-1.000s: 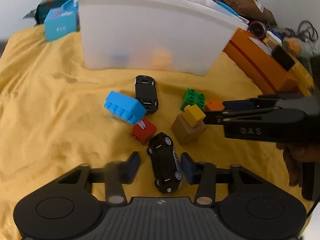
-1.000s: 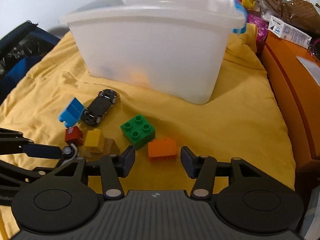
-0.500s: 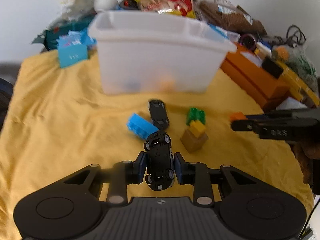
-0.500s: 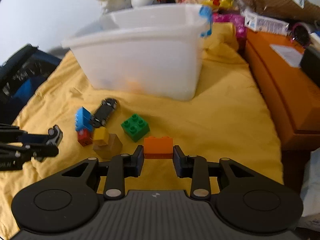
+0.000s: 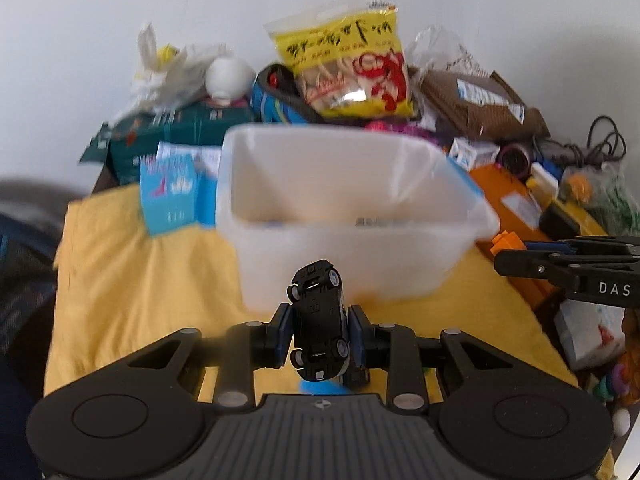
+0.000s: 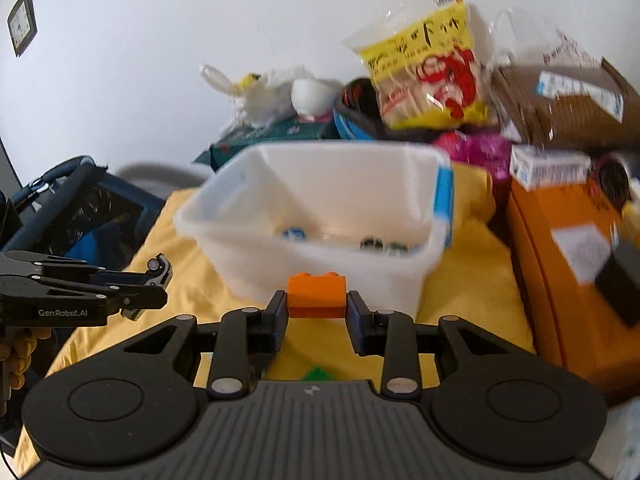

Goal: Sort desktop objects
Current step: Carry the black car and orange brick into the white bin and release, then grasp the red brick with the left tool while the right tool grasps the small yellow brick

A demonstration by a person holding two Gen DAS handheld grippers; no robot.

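Note:
My left gripper [image 5: 318, 328] is shut on a black toy car [image 5: 318, 320], held off the cloth with its underside facing the camera, just in front of the white plastic bin [image 5: 348, 256]. In the right wrist view my right gripper [image 6: 317, 312] is shut on an orange brick [image 6: 317, 294], raised before the near wall of the same bin [image 6: 320, 256]. Small toys lie on the bin's floor. The right gripper [image 5: 502, 254] with the orange brick [image 5: 507, 242] shows at the right edge of the left wrist view. The left gripper [image 6: 158, 280] appears at left in the right wrist view.
A yellow cloth [image 5: 132, 280] covers the table. Behind the bin are a yellow snack bag [image 5: 348, 56], a brown packet [image 5: 480, 104], green box [image 5: 168, 136] and blue cartons [image 5: 168, 196]. An orange box [image 6: 568, 280] stands to the right. A green brick [image 6: 317, 373] peeks below.
Both grippers closed on their objects, the left on the black car and the right on the orange brick, then lifted them off the cloth toward the bin's rim.

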